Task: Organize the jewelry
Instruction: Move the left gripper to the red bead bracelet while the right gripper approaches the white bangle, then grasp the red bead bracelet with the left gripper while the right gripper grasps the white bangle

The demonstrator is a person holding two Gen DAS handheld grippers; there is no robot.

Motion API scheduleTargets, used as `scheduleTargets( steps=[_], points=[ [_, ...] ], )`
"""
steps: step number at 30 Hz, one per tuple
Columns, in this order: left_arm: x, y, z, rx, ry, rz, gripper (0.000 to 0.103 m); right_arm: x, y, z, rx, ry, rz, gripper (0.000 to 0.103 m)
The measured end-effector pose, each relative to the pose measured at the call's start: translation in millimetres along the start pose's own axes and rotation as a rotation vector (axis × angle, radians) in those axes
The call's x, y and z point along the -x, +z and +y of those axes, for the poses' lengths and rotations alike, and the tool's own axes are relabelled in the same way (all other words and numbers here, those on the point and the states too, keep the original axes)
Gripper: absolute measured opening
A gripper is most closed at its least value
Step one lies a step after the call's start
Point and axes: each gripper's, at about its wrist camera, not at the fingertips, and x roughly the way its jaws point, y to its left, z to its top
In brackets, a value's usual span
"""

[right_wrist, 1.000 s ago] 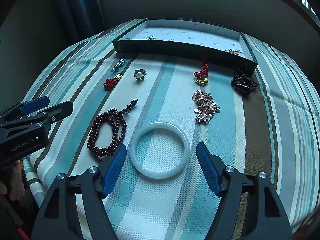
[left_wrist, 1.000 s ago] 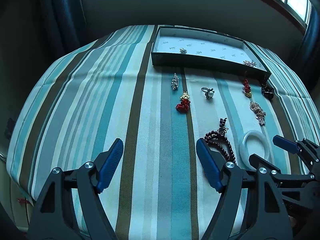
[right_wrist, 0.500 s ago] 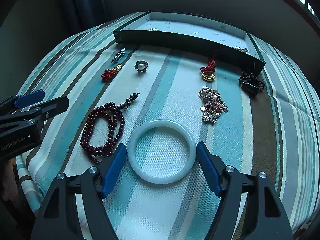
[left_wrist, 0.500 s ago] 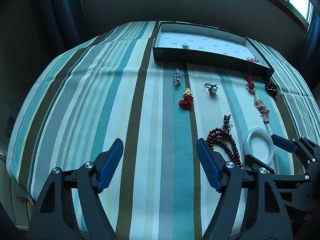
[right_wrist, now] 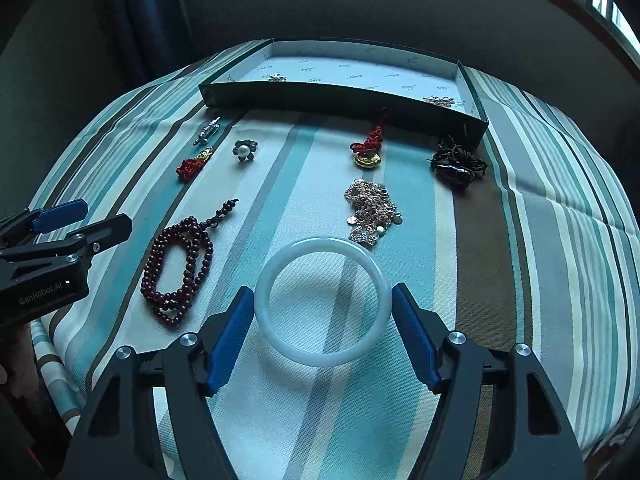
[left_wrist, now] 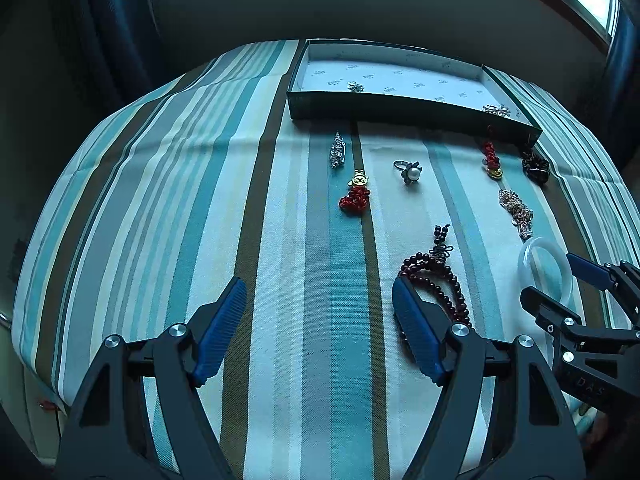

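A white jade bangle [right_wrist: 323, 245] lies flat on the striped cloth between the blue pads of my right gripper [right_wrist: 323, 298]. The jaws stand wide and the pads sit right beside the bangle's outer rim without clearly squeezing it. In the left wrist view the bangle [left_wrist: 525, 264] and right gripper [left_wrist: 560, 285] show at the right edge. My left gripper [left_wrist: 319, 292] is open over bare cloth, its right finger just in front of a dark red bead bracelet [left_wrist: 432, 268]. From the right wrist, the left gripper [right_wrist: 92, 220] hovers left of the beads [right_wrist: 176, 272].
A shallow dark box [right_wrist: 340, 100] at the far side holds two small silver pieces [right_wrist: 276, 77]. On the cloth lie a pearl ring [right_wrist: 244, 150], silver brooch [right_wrist: 207, 131], two red knot charms [right_wrist: 368, 150], a gold chain heap [right_wrist: 370, 208] and a black cord piece [right_wrist: 456, 164].
My right gripper has slid forward, so the bangle now sits fully between its pads instead of ahead of them. The left gripper has hardly moved.
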Motion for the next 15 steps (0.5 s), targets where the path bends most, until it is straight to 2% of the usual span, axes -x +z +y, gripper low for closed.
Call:
scheduleTargets(
  steps=[10,12,15],
  points=[
    [-6,3,-42,-0.086,-0.080,0.027,0.076,6,-6,-36,-0.078,-0.032,-0.010,0.069],
    [-9,4,-51,-0.103,-0.083,0.031,0.081,6,-6,-39,-0.087,-0.031,-0.009,0.069],
    [-18,3,-58,-0.128,-0.072,0.044,0.081,4,-8,-42,-0.096,-0.024,-0.005,0.069]
  ],
)
